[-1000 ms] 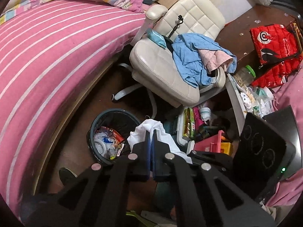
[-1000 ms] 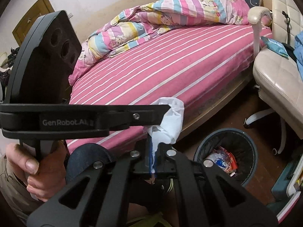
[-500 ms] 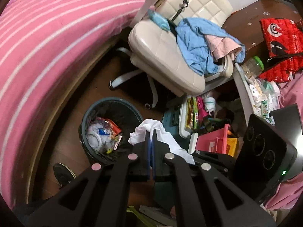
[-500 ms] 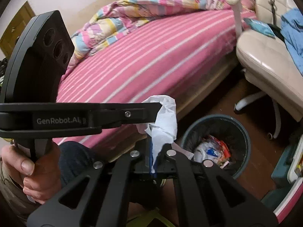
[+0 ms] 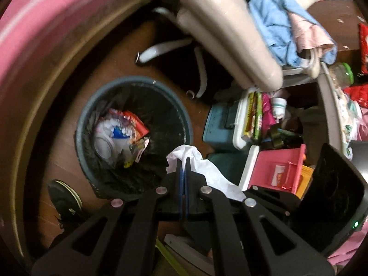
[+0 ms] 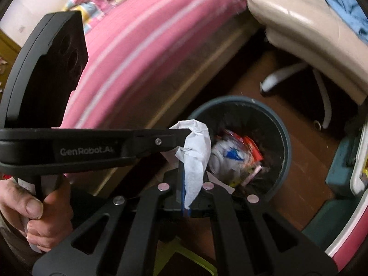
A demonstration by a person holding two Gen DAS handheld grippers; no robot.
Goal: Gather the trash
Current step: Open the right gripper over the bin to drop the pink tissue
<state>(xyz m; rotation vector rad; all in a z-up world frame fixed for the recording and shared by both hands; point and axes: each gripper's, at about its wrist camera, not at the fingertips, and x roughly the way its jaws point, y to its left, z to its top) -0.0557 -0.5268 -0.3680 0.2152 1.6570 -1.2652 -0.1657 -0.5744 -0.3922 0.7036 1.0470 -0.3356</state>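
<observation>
Both pairs of fingers are clenched on one crumpled white paper tissue (image 6: 195, 151): the left gripper (image 5: 184, 179) pinches its top, the right gripper (image 6: 184, 188) its lower tail, so it hangs lengthwise between them. The round dark-lined trash bin (image 6: 285, 142) lies just beyond and below. Its near rim is hidden behind the fingers, and blur softens everything.

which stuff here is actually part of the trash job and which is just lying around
Job: white tissue, held by both the left gripper and right gripper; trash bin.
Lying about: office chair, blue clothes, pink bin, bed.
</observation>
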